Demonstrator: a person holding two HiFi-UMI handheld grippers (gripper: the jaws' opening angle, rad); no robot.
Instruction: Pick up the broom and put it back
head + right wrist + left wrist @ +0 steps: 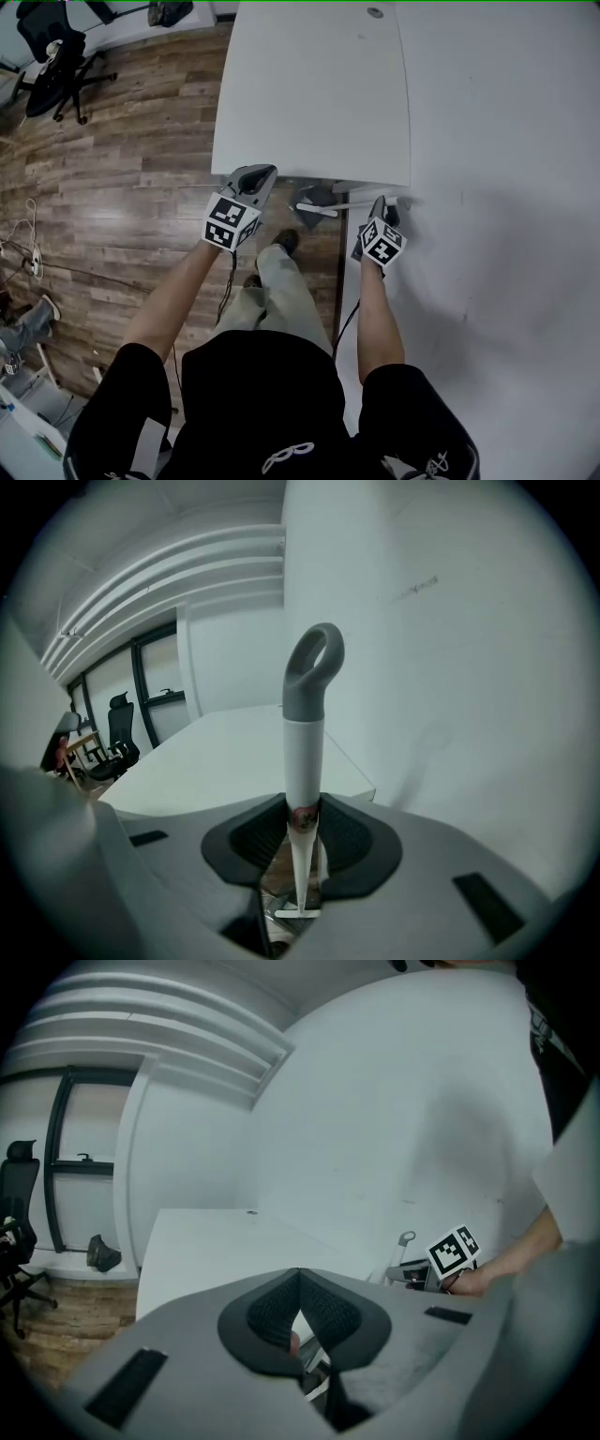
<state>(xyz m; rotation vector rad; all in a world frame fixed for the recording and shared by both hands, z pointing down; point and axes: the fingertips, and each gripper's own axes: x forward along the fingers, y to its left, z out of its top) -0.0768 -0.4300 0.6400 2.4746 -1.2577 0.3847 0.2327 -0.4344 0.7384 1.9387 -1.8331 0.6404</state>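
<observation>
The right gripper (302,832) is clamping its jaws on the broom (305,752), just below the handle's grey loop, so the pickup is looking done. The left gripper (298,1283) is holding its jaws together, empty. The broom is standing upright beside the counter (309,94) — putting it back is what is remaining.
</observation>
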